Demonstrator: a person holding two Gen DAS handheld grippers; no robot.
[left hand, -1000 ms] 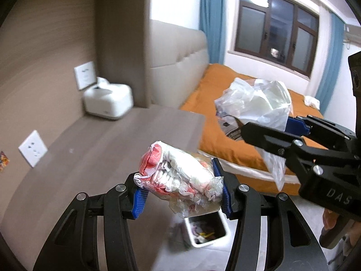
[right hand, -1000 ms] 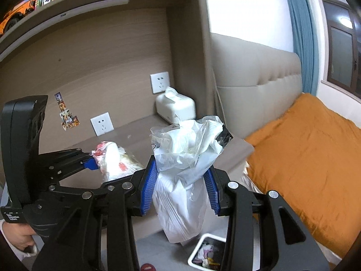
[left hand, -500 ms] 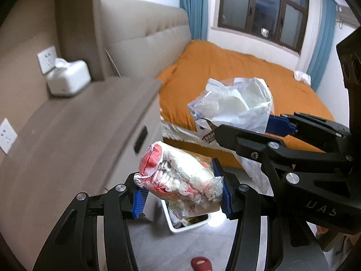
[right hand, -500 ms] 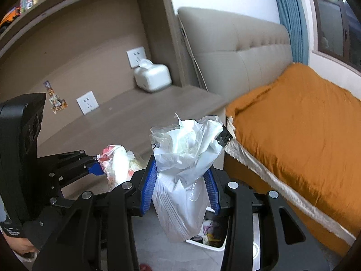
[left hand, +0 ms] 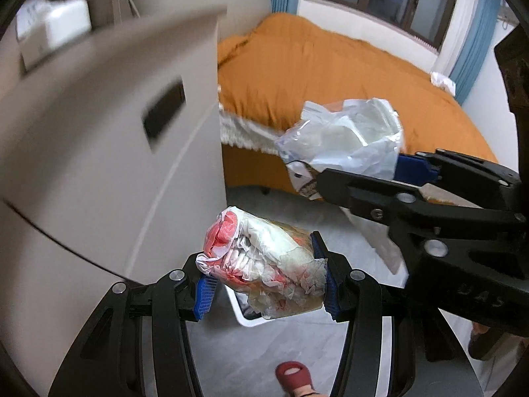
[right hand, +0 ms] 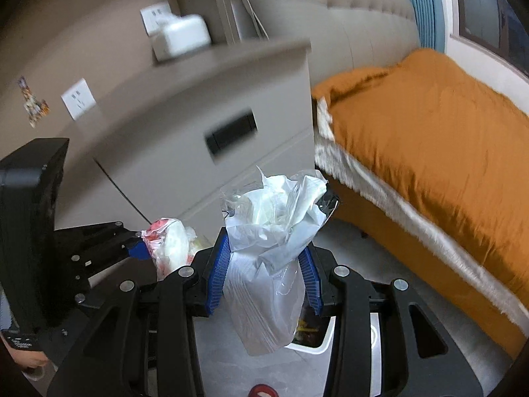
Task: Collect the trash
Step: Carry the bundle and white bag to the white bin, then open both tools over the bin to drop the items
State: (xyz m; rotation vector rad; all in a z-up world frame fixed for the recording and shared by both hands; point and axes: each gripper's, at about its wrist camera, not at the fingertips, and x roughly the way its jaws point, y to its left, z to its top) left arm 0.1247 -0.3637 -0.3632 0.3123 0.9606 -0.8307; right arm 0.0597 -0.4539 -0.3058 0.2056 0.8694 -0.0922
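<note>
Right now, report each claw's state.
Left claw: closed on the red-and-white wrapper bundle.
Right claw: closed on the clear plastic bag.

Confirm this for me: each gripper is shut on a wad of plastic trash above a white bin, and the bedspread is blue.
Not blue. The bedspread is orange, as the right wrist view shows; only the curtains are blue. The rest stands.

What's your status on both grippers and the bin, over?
Left gripper shut on red-and-white wrapper wad. Right gripper shut on white plastic bag. White bin below on floor, partly hidden. Nothing seen blocking the drop.
</note>
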